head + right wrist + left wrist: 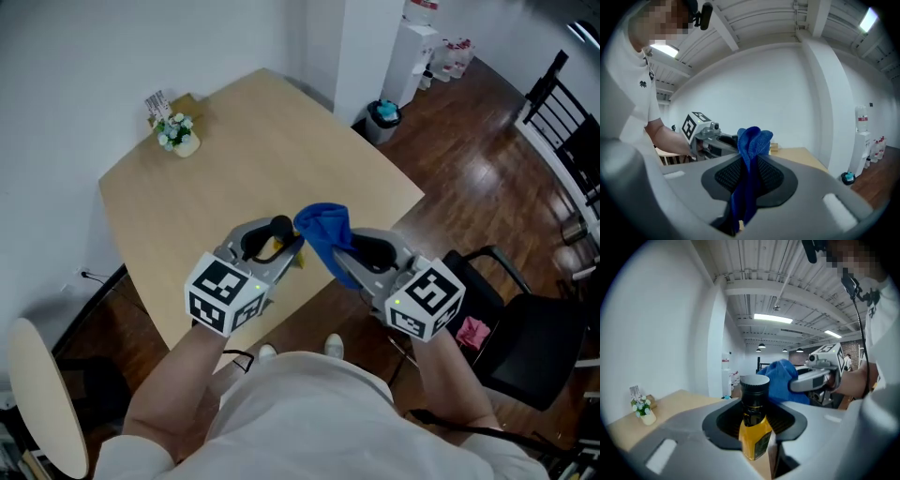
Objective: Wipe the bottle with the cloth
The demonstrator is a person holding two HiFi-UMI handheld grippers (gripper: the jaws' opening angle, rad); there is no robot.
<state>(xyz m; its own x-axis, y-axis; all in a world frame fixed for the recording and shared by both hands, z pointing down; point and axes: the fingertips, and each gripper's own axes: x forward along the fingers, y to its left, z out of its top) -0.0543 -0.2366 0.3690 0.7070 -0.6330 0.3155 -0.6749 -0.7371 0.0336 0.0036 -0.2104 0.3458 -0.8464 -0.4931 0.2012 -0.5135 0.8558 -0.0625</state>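
Above the near edge of the table (234, 178), toward its 6 o'clock side, both claws hang in the air facing each other. The left claw (279, 247) is clamped on the bottle (754, 432), yellow with a black cap (754, 386) that juts out past the jaw tips. The right claw (349, 255) pinches the blue cloth (323, 228), whose bunched free end stands just beside the cap at about 2 o'clock in the left gripper view. Whether they touch I cannot tell.

To wipe well, I would press that soft bunch against the cap and neck and stroke around them, keeping the hard jaw tips off the bottle. The left grip must hold firm. The jaws cover much of the yellow body, so it likely needs turning or regripping to be reached.

A small flower pot (178, 137) sits at the table's far 11 o'clock corner, well apart. A black chair (525, 356) stands at 4 o'clock. Nothing lies between cloth and bottle.
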